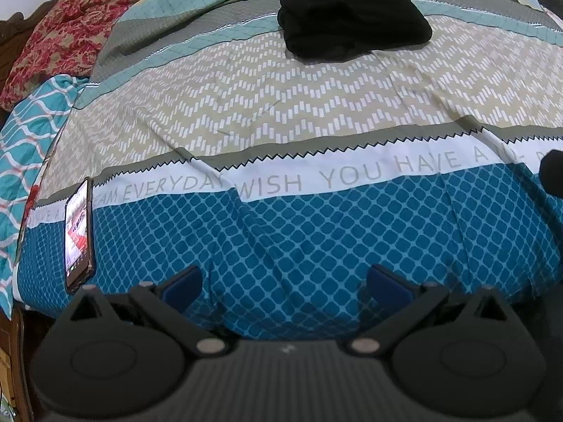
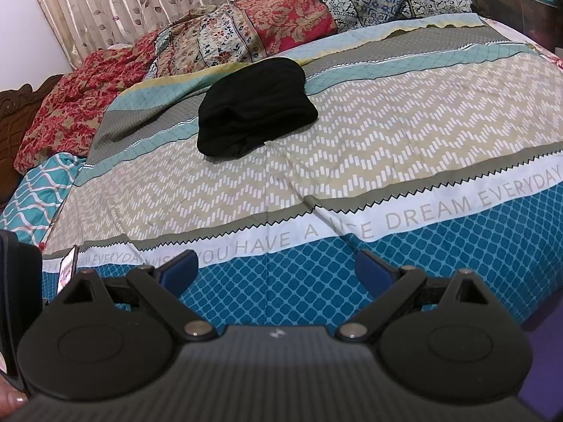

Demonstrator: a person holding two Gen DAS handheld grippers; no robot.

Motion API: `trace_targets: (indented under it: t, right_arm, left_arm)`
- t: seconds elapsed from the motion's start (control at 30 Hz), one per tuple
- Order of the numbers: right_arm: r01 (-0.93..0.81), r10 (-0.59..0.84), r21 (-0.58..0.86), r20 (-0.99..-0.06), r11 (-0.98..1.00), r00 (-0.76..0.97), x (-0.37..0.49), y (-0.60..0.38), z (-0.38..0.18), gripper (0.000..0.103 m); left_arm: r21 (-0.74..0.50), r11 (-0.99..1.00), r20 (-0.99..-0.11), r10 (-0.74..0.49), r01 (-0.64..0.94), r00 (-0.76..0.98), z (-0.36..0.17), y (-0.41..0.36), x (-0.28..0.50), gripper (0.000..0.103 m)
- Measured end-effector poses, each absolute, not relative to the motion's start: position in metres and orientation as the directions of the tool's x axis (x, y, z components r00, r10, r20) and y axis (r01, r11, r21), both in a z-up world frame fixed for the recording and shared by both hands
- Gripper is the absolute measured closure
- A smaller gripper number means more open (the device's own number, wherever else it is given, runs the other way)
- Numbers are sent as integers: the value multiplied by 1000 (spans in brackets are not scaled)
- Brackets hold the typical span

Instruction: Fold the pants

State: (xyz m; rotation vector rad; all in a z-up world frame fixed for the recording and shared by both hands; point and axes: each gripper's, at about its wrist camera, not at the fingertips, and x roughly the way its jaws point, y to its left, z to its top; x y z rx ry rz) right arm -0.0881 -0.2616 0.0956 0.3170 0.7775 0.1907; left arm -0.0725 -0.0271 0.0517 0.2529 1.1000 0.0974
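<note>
Black pants point(image 1: 352, 17) lie folded in a compact bundle on the far part of the bed; they also show in the right wrist view point(image 2: 253, 109). My left gripper point(image 1: 285, 281) is open and empty, low over the blue near edge of the bedsheet, far from the pants. My right gripper point(image 2: 278, 270) is open and empty, also over the blue near edge. The dark edge of the right gripper point(image 1: 552, 176) shows at the right of the left wrist view.
A patterned bedsheet point(image 1: 281, 119) covers the bed. A phone point(image 1: 79, 235) with a lit screen lies near the left front edge. Red and patterned blankets point(image 2: 246, 31) are piled at the far side. A teal cloth point(image 1: 24, 147) hangs at the left. Curtains point(image 2: 105, 3) are behind.
</note>
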Motion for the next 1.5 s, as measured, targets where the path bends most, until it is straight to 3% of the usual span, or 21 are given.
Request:
trace_targets:
  t: [1.5]
  right_arm:
    - [-48, 288, 354, -665, 934, 690, -86, -263, 90, 6]
  left_arm:
    - [254, 967, -879, 213, 39, 427, 42, -27, -68, 0]
